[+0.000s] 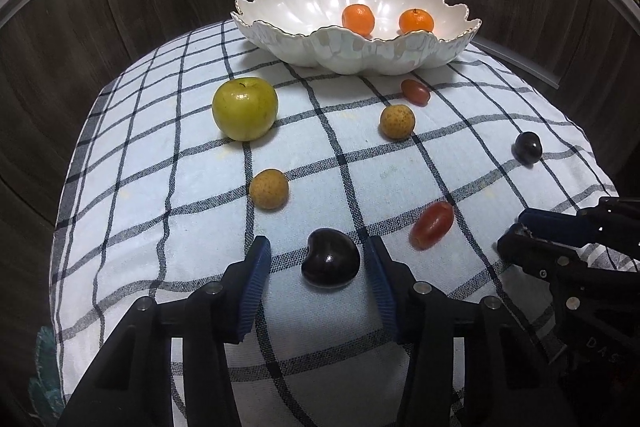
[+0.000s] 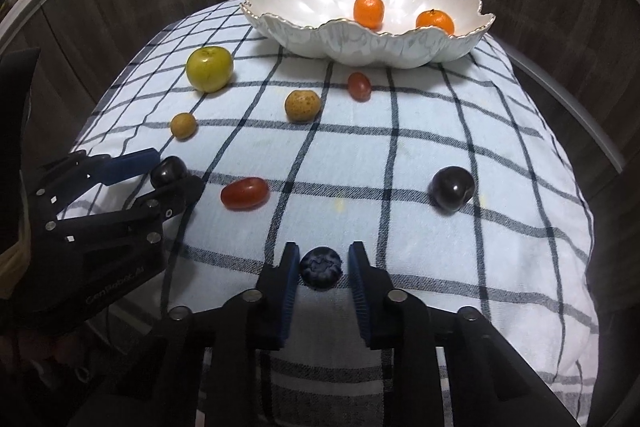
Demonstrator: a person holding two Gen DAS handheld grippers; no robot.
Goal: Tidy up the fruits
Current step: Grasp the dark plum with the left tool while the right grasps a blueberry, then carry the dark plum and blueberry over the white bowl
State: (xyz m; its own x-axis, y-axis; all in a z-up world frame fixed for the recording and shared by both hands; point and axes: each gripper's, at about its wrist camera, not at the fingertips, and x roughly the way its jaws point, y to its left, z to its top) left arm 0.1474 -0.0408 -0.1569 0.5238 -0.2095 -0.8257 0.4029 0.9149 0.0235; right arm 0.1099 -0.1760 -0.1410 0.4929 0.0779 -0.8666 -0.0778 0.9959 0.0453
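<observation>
A white scalloped bowl [image 1: 360, 47] at the back of the checked cloth holds two oranges [image 1: 358, 19]. My left gripper [image 1: 318, 259] is open, its blue pads either side of a dark cherry [image 1: 330, 263] on the cloth, a gap showing on the left. My right gripper [image 2: 323, 267] stands around a blueberry [image 2: 321, 267], narrow gaps on both sides, fingers open. A green apple [image 1: 245, 108], two tan longans [image 1: 269, 189], two red grape tomatoes [image 1: 432, 225] and another dark cherry [image 2: 452, 189] lie loose on the cloth.
The checked cloth [image 1: 340, 163] covers a rounded table with dark wood panels behind. The right gripper shows at the right edge of the left wrist view [image 1: 516, 233]. The left gripper shows at the left of the right wrist view [image 2: 168, 173].
</observation>
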